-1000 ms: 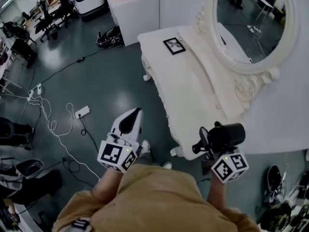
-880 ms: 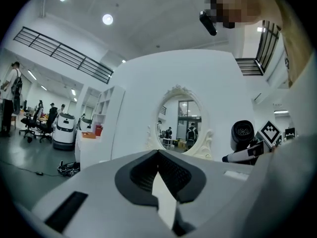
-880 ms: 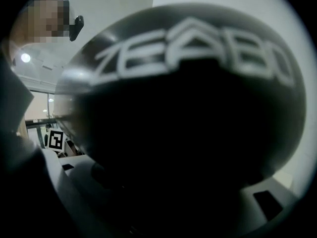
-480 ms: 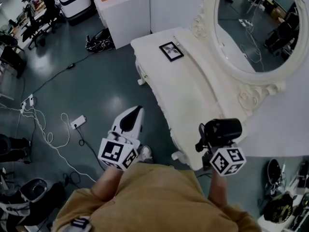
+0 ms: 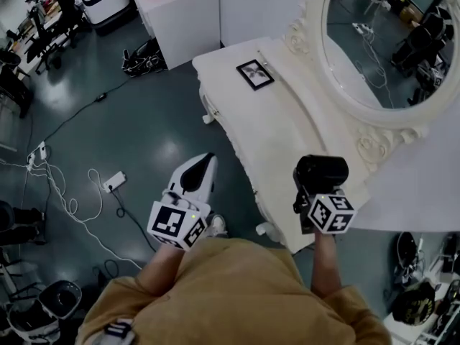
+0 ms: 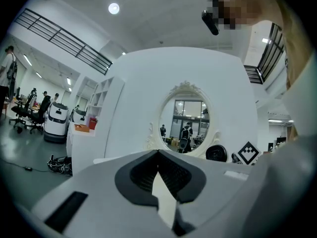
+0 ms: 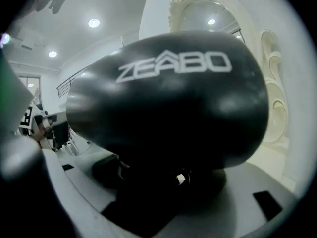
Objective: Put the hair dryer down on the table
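Observation:
The black hair dryer (image 5: 321, 171) sits with its handle between the jaws of my right gripper (image 5: 314, 192), which is shut on it. It hangs over the near corner of the white dressing table (image 5: 280, 121), above the top and not touching it. In the right gripper view the dryer's body (image 7: 168, 98) fills the picture and hides the jaws' tips. My left gripper (image 5: 205, 165) is held over the floor, left of the table, white jaws together with nothing in them. In the left gripper view its jaws (image 6: 158, 155) point level at the oval mirror (image 6: 185, 125), and the dryer (image 6: 216, 153) shows at the right.
A small framed picture (image 5: 255, 74) lies at the table's far end, and the oval mirror (image 5: 388, 42) stands along its right side. On the floor to the left are cables and a power strip (image 5: 113, 182). A white cabinet (image 5: 176, 13) stands behind.
My right gripper has carried the hair dryer forward and lower, from beside the table's leg to over its near corner. The left gripper has moved forward somewhat.

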